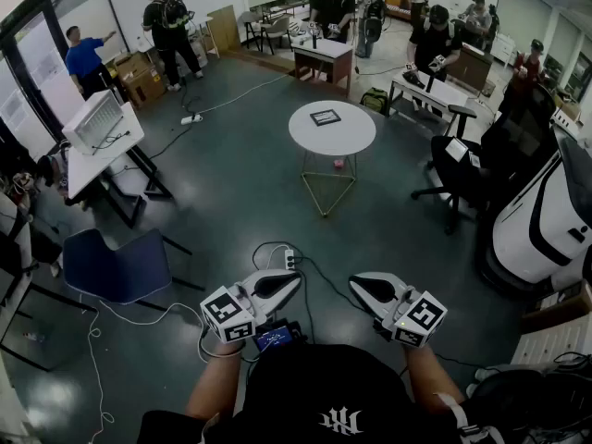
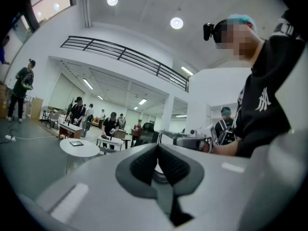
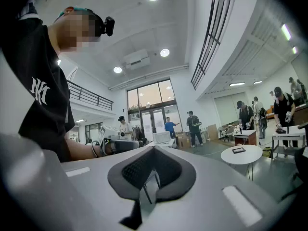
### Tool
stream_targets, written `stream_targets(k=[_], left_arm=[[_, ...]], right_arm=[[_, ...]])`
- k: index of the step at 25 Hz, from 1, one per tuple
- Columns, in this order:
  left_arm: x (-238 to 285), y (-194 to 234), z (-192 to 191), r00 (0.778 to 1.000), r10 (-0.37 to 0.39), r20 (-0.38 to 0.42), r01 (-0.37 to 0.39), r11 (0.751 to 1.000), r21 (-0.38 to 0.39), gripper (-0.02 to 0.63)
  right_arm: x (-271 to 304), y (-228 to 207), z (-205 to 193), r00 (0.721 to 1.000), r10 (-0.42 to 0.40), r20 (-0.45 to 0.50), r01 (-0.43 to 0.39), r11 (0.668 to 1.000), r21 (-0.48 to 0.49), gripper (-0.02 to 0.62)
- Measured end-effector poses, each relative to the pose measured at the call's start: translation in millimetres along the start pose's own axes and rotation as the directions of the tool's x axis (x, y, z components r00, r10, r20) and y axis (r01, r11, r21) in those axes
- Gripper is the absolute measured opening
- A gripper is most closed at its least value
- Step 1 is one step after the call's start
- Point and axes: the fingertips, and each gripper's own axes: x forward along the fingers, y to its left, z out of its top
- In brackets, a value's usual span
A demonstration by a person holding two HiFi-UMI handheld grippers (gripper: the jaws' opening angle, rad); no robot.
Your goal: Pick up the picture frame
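— Grey floor is seen open up to the round table.
— On it the picture frame is laid flat, long axis unclear; left gripper and right gripper are clenched, empty.

A round white table on a thin wire base is seen mid-floor, with a small pink object beneath it. A blue chair is placed at left, a black office chair at right, and a white power strip is laid on the floor.
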Motion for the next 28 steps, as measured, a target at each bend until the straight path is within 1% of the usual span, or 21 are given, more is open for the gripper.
stream_targets(k=[4, 11, 13, 16, 20, 22, 28], left_arm=[[23, -24, -4, 1.000, 0.004, 0.008, -0.004, 1.000, 0.002, 0.003], [37, -41, -11, 0.999, 0.045, 0.000, -0.045, 0.999, -0.003, 0.003], [38, -45, -14, 0.998, 0.063, -0.012, -0.063, 0.998, -0.008, 0.003], [40, -50, -20, 0.996, 0.078, -0.035, -0.078, 0.997, -0.012, 0.003], [48, -45, -28, 0.994, 0.095, -0.049, -0.096, 0.995, -0.034, 0.003], [55, -42, -28, 0.995, 0.088, -0.051, -0.091, 0.995, -0.047, 0.003], [84, -30, -31, 0.997, 0.049, -0.060, -0.052, 0.997, -0.054, 0.003]], right_arm=[[-32, -11, 2, 1.000, -0.004, 0.013, 0.004, 1.000, -0.004, -0.002], [-56, -22, -2, 0.999, 0.014, 0.031, -0.014, 1.000, 0.013, -0.002], [-59, -26, -2, 0.999, 0.003, 0.042, -0.003, 1.000, 0.003, -0.002], [-66, -35, 4, 0.996, -0.022, 0.086, 0.022, 1.000, 0.001, -0.003], [-78, -49, 3, 0.991, -0.053, 0.121, 0.048, 0.998, 0.040, -0.003], [-85, -56, -2, 0.991, -0.074, 0.115, 0.068, 0.996, 0.057, -0.002], [-97, -84, -10, 0.989, -0.113, 0.092, 0.106, 0.991, 0.077, 0.000]])
